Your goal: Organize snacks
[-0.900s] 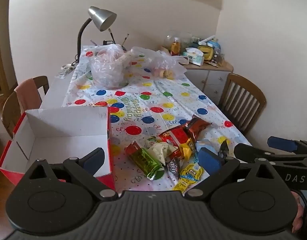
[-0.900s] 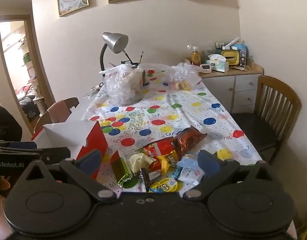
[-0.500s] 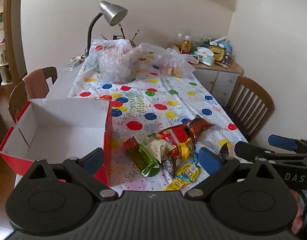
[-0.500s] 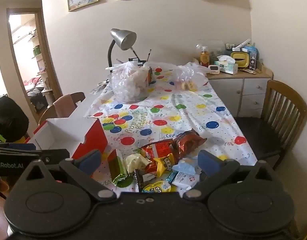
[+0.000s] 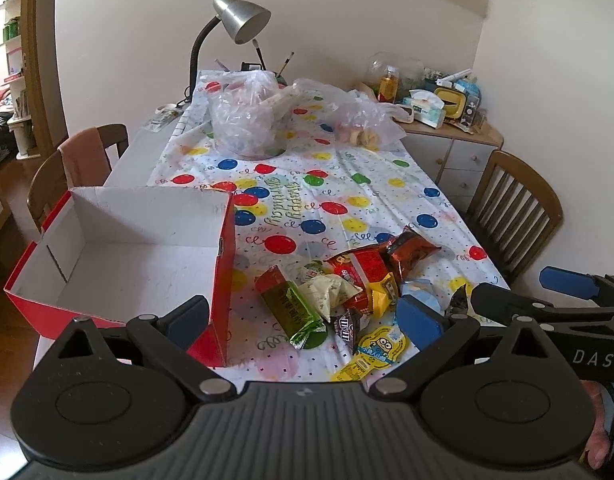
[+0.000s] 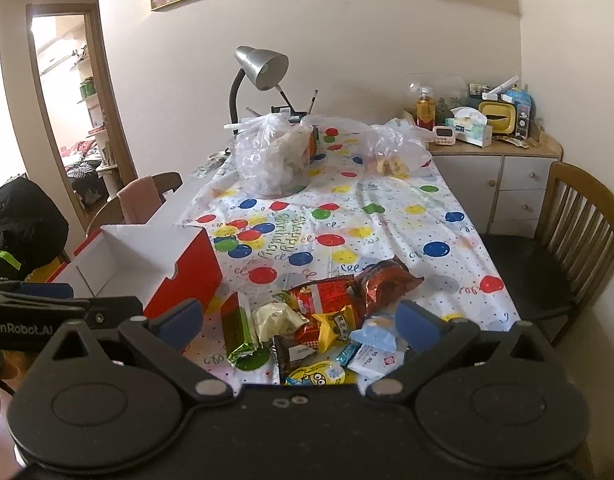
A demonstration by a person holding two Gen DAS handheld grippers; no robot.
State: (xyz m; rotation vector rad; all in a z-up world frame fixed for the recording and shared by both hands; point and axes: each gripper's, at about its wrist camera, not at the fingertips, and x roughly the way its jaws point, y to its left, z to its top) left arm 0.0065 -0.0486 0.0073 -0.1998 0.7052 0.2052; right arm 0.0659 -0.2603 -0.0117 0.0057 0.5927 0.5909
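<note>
- Your left gripper (image 5: 305,318) hangs above the near edge of the table (image 5: 139,152), its 2 blue-padded fingers (image 5: 421,318) spread wide with nothing between them.
- Your right gripper (image 6: 299,320) is likewise held above the near edge, its jaws wide apart and holding nothing; in the left wrist view it shows at the right of the snack pile.
- The snack pile (image 5: 347,292) lies on the balloon-print tablecloth (image 5: 347,184) just to the right of the red box (image 5: 119,256), near the front of the table.
- The red box stands open, its white inside bare as far as you can see, at the table's near left corner.
- In the pile, a green wrapped bar (image 5: 293,310) lies nearest the red box, with a pale crumpled packet (image 5: 331,292) touching it.
- A red packet (image 5: 363,268) and a dark red foil bag (image 5: 411,248) sit on the far side of the pile from you.
- A yellow cartoon-print pack (image 5: 381,346) and a dark M&M's pouch (image 5: 347,326) lie at the near side.
- Well beyond the red box, 2 clear plastic bags (image 5: 247,124) and a desk lamp (image 5: 235,20) stand at the far end.
</note>
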